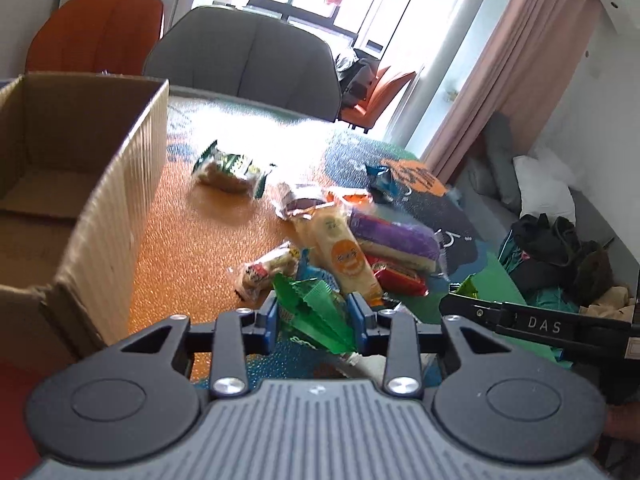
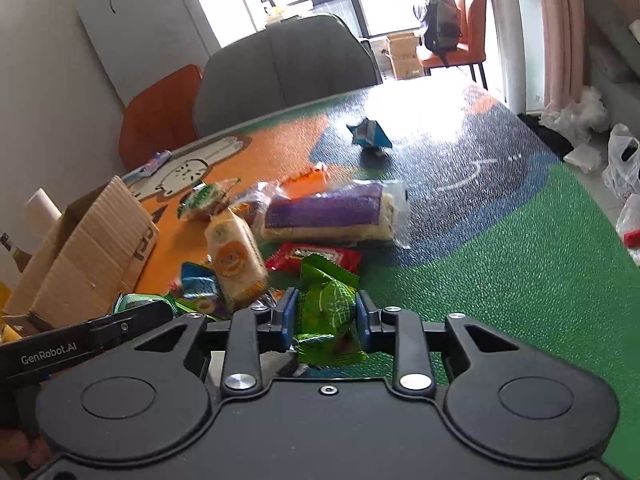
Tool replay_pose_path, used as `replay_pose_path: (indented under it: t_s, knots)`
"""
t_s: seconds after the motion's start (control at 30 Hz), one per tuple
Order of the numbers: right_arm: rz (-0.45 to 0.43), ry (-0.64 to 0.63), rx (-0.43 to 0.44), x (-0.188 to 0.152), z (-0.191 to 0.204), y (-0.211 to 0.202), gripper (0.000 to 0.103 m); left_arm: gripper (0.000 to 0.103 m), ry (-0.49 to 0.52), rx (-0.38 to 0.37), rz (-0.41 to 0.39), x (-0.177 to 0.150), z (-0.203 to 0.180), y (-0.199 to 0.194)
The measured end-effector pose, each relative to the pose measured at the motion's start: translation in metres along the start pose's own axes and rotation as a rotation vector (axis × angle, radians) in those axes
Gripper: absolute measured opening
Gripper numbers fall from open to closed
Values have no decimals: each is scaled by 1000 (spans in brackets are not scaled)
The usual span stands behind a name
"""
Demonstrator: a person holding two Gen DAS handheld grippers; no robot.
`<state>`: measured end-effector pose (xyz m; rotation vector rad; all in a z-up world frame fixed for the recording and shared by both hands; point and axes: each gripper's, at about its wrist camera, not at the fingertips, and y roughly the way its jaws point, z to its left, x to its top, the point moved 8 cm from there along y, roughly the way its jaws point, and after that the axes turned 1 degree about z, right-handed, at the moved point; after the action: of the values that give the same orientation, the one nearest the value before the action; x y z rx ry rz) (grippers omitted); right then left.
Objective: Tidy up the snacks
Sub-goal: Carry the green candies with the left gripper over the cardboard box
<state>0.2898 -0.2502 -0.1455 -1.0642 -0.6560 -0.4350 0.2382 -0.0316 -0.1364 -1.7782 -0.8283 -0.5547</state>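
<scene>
The cardboard box (image 1: 80,184) stands open at the left edge of the table mat (image 1: 180,240), and everything else lies to its right. Just beside its near right corner, the left gripper (image 1: 314,316) has its blue pads pressed from both sides on a dark green wrapper (image 1: 312,308) with a zigzag edge, the jaws narrowed to the width of that packet. Beyond it and a little further from the box lies a small white and red packet (image 1: 264,270), then a tall pale yellow packet (image 1: 344,256) with an orange round mark, leaning across the heap. Farther back from the box, alone on the orange part of the mat, lies a green and white wrapped bun (image 1: 230,170).

To the right of the yellow packet sit a purple-topped cake pack (image 2: 332,214) and, nearer, a flat red packet (image 2: 312,258). Right of the box again, the right gripper (image 2: 326,316) is closed on a light green snack bag (image 2: 326,308), pads against both its sides; whether the bag is off the mat is hard to judge from this angle. Farthest from the box, a small blue packet (image 2: 370,134) lies by itself on the dark part of the mat.
</scene>
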Motion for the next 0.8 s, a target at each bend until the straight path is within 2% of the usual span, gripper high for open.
replay_pose_path:
  t_s: [0.4,0.8]
  knots:
    - [-80,-13,18,22,24,-23,28,34,29,-3,-67,25,-3,-32]
    - [-127,-64,73,41,68,-32,28,35,49,5,-132,51,5,-67]
